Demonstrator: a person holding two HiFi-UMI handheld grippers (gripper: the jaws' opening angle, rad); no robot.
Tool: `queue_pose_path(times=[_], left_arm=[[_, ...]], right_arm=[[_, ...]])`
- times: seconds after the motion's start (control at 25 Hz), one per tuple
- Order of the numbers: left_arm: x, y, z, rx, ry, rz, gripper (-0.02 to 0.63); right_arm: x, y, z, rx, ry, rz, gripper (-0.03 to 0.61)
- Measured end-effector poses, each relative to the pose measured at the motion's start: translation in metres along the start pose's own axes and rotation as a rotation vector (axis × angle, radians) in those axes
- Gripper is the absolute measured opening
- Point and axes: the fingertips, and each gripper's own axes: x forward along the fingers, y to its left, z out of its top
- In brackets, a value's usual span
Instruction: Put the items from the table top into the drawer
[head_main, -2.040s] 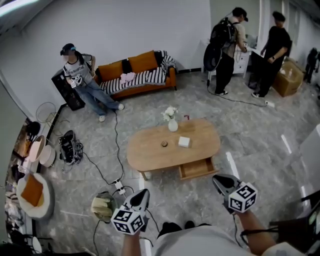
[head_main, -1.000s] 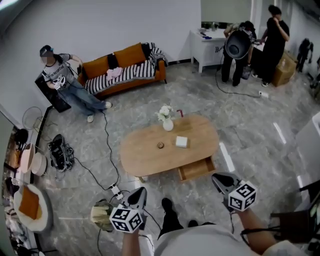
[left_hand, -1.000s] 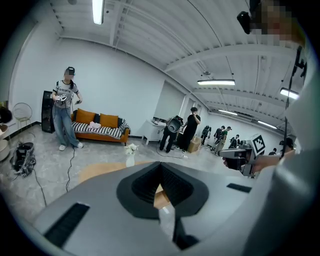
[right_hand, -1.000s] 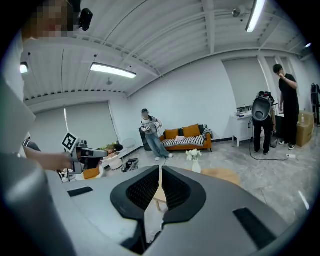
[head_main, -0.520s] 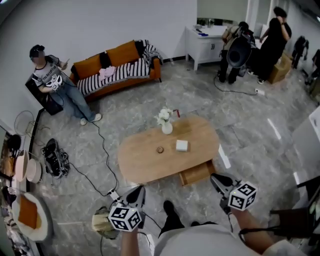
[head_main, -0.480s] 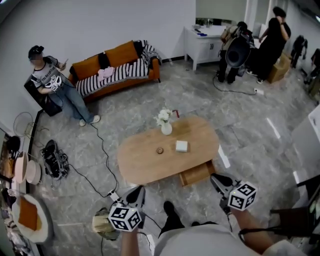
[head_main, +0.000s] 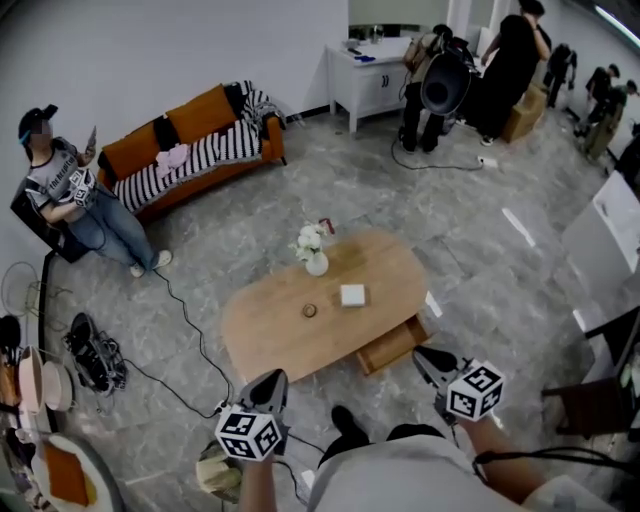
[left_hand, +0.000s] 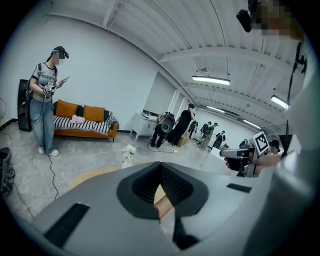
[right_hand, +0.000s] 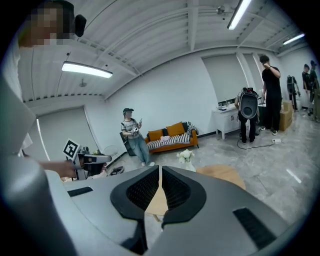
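The oval wooden coffee table (head_main: 262, 332) has its drawer (head_main: 392, 345) open on the near right side. At the far edge stands a vase of white flowers (head_main: 314, 252), probably fragile and top-heavy, best gripped round its body. A small white box (head_main: 352, 295) sits mid-table, likely light and stiff; take it across its sides. Just left lies a tiny round item (head_main: 310, 311). The left gripper (head_main: 268, 383) and right gripper (head_main: 428, 358) are closed, empty and near the table's near edge.

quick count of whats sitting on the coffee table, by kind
vase of white flowers: 1
white box: 1
small round brown item: 1
small red item behind the vase, too small to identify: 1
total: 4
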Motion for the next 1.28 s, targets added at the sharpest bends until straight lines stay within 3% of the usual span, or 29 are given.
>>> queue_pose_path(times=[0.28,0.64,1.28], left_arm=[[0.013,0.016,0.012,0.004,0.012,-0.038,0.002],[0.028,0.013,-0.006,-0.011,0.064,-0.043,0.002],[0.098,-0.010,-0.033,-0.074,0.126,0.053,0.002]], right_arm=[[0.011,-0.002,0.000,0.005,0.019,-0.049,0.041],[0.022,-0.016,0.001,-0.064,0.067,-0.049,0.041],[0.068,-0.088,-0.006,-0.098,0.166,0.081,0.041]])
